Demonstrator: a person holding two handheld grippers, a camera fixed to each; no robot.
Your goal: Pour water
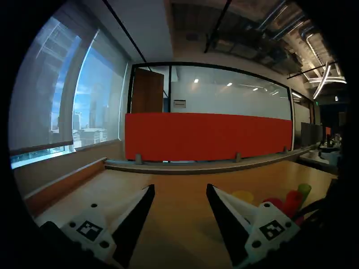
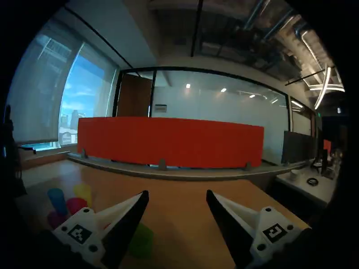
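Both tools hang wide open and empty above the desk point(image 2: 179, 215), so the pour is at its very start, with nothing grasped. The left gripper point(image 1: 180, 185) has the cups point(image 1: 291, 201) low on its right, and the right gripper point(image 2: 177, 192) sees a blue cup point(image 2: 57, 200), a yellow cup point(image 2: 83, 193) and a pink cup point(image 2: 76, 205) low on its left, with a green cup point(image 2: 141, 240) just by its left finger. The next move probably calls for dropping toward the cups and closing on one; which holds water I cannot tell.
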